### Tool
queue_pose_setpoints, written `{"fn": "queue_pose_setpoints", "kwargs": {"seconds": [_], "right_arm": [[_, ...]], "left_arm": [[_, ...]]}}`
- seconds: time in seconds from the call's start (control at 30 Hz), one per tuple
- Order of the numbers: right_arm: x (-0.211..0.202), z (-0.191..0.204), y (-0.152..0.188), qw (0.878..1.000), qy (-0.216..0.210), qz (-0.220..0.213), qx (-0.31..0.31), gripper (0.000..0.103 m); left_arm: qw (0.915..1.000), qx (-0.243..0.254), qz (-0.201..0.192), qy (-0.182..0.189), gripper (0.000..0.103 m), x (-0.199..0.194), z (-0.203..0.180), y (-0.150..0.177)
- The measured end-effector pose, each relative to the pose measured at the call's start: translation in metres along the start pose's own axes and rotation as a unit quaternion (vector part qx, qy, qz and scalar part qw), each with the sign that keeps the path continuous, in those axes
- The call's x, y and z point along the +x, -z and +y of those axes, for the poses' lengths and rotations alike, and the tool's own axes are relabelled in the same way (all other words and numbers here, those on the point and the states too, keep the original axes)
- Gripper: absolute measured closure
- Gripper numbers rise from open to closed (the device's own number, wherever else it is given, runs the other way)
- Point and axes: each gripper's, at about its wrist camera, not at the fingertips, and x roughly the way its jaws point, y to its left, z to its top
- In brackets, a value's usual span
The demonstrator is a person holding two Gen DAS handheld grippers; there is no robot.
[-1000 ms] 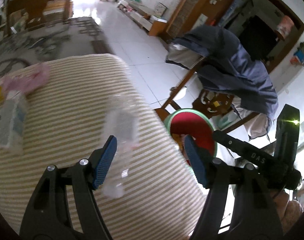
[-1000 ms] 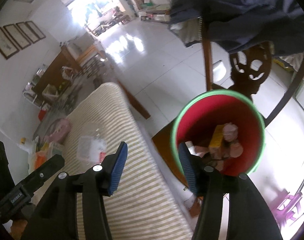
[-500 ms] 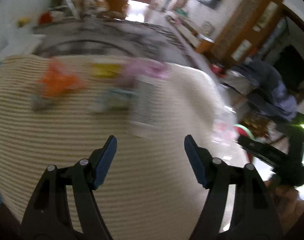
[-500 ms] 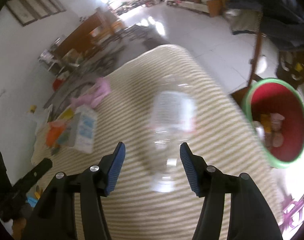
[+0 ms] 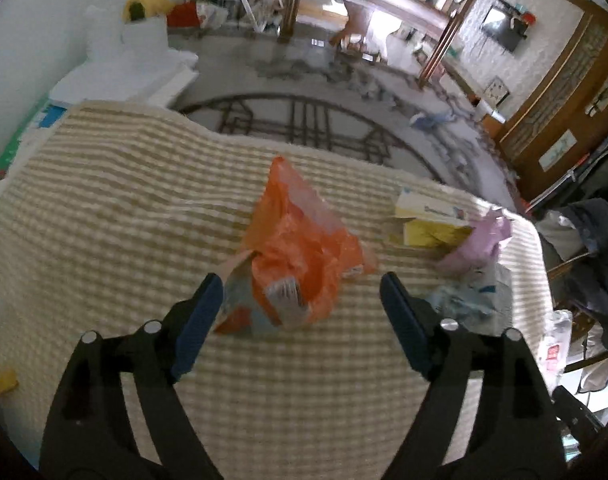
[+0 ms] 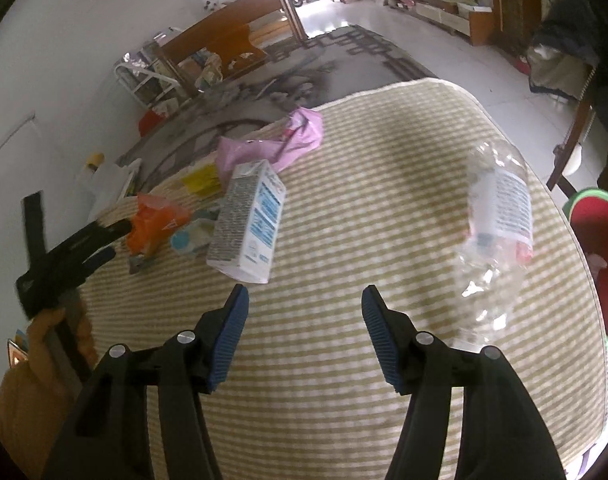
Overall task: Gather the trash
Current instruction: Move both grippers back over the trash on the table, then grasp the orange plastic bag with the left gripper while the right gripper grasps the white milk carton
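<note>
Trash lies on a table under a striped cloth (image 5: 116, 208). An orange plastic bag (image 5: 304, 240) with a crumpled packet under it sits just beyond my left gripper (image 5: 300, 280), whose jaws are opening and touch nothing. My right gripper (image 6: 304, 292) hovers over bare cloth (image 6: 343, 380), its jaws opening too, nothing between them. A white and blue carton (image 6: 250, 224) lies just ahead of its left finger. A crushed clear bottle (image 6: 497, 216) lies to the right. The left gripper (image 6: 64, 256) shows at the left by the orange bag (image 6: 156, 220).
A yellow box (image 5: 427, 220), a pink bag (image 5: 479, 240) and a clear wrapper (image 5: 471, 296) lie to the right of the orange bag. A red bin with a green rim (image 6: 599, 248) stands off the table's right edge. A chair draped with dark clothing (image 5: 595, 248) stands beyond.
The left gripper swung from the bottle and bin side to over the orange bag and opened wider. The right gripper swung from above the red bin to over the table.
</note>
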Motion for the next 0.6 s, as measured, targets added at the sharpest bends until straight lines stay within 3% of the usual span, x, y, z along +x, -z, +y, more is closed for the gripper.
{"fn": "queue_pose_setpoints", "kwargs": {"seconds": [0.1,0.13,0.2,0.27,0.5,0.6], "right_arm": [[0.006,0.012,-0.005,1.0,-0.005,0.001,-0.009,0.042],[0.007,0.015,-0.006,1.0,-0.005,0.001,-0.014,0.041],[0.01,0.022,-0.01,1.0,-0.007,0.002,-0.027,0.041],[0.015,0.03,-0.014,0.999,-0.01,0.003,-0.036,0.041],[0.046,0.043,-0.045,0.999,-0.008,0.007,-0.033,0.041],[0.067,0.048,-0.057,1.0,-0.006,0.018,-0.016,0.041]], "left_arm": [[0.9995,-0.001,0.032,0.001,0.025,0.023,0.002,-0.002],[0.9993,-0.002,0.038,0.003,0.032,0.027,0.002,0.0],[0.9994,0.004,0.033,-0.005,0.039,0.028,0.002,0.003],[0.9994,0.0,0.032,0.011,0.042,0.022,0.004,0.006],[0.9989,0.01,-0.018,0.041,0.043,-0.041,0.002,0.043],[0.9985,0.023,-0.032,0.038,0.043,-0.065,-0.005,0.063]]}}
